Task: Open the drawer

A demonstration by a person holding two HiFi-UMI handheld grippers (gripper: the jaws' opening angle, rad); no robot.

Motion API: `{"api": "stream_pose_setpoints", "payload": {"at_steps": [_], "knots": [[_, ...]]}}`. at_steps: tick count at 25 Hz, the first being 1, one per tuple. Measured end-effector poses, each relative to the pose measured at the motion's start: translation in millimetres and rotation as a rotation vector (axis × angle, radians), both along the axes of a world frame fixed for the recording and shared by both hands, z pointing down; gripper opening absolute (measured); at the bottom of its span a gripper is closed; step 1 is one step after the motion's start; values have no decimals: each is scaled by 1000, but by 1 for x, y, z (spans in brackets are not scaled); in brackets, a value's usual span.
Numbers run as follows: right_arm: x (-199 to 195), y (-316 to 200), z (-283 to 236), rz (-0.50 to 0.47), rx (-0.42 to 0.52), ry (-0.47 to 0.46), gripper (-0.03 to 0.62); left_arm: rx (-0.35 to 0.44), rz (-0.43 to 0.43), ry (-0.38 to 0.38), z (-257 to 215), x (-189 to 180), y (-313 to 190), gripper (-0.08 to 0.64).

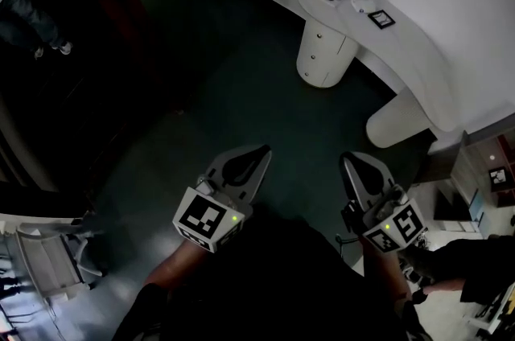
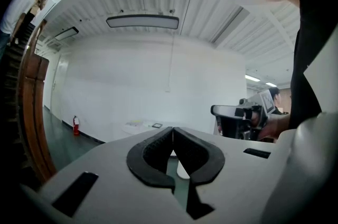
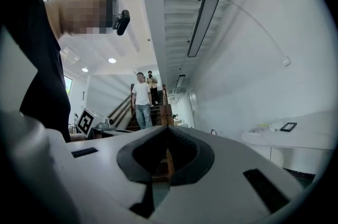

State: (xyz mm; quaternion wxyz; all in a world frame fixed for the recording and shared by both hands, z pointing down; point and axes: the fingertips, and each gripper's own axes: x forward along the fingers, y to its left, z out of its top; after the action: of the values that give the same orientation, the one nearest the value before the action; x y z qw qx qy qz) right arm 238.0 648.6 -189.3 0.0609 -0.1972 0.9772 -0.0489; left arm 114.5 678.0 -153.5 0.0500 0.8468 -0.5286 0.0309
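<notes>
Left claw [image 1: 259, 154] and right claw [image 1: 348, 162] hang clenched, empty, well apart from the drawers [image 1: 322, 51].

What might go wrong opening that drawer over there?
Both the left gripper and right gripper are shut, so they'd likely bump the tiny knobs on the round drawer cabinet unless they open first. The cabinet stands well off under the white desk, so reaching early would probably miss.
</notes>
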Motion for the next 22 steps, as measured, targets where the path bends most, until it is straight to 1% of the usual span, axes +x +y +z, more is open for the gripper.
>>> {"api": "stream_pose_setpoints", "payload": {"at_steps": [5,11,16,22], "knots": [[-21,6,2,14,-7,-3,17,-9,26,8,4,-18,7,14],[-34,1,11,13,-45,6,17,-28,39,13,14,-30,-3,14],[-38,-31,16,9,-62,-1,17,-43,38,8,20,-33,-32,14],[-45,-89,18,-4,-62,-10,17,-54,19,4,25,-42,-90,14]]}}
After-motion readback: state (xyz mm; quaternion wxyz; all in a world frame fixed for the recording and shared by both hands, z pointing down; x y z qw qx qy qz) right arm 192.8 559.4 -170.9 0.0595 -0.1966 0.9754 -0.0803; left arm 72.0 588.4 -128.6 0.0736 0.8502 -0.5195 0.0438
